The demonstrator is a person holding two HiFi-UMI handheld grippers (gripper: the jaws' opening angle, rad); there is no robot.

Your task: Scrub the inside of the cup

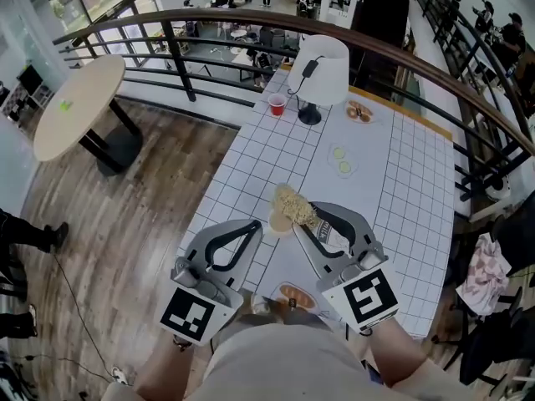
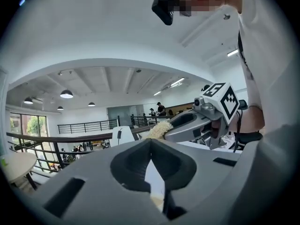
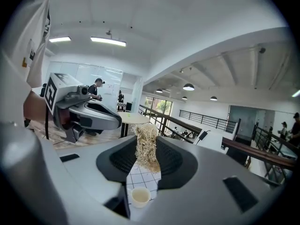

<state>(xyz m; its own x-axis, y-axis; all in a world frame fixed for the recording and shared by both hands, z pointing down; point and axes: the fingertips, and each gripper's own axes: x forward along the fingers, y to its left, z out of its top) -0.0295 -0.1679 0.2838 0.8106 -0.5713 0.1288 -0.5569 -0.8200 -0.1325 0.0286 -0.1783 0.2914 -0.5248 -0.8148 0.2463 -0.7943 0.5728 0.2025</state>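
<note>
— Where's the cup point(image 3: 139, 197)?
— Small, cream, upright on the white gridded counter point(image 1: 401, 182).
— The scrubber point(image 3: 146, 146)?
— A straw-coloured fibre wad, clamped in the right hand-held gripper point(image 1: 308, 218), above the cup, clear of it.

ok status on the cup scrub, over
left gripper shut, empty. right gripper shut on fibre scrubber. cup stands on table below both grippers, unheld. nothing in the way.

Nothing legible is showing anywhere around me. The left cube point(image 1: 194, 314), sitting at the rear of the left gripper point(image 1: 259, 224), and the right cube point(image 1: 370, 297), sitting behind the right gripper point(image 1: 292, 213), are displaying only black-and-white square patterns. A small label point(image 1: 334, 239) just behind the right gripper's jaws is showing print too fine to read.
</note>
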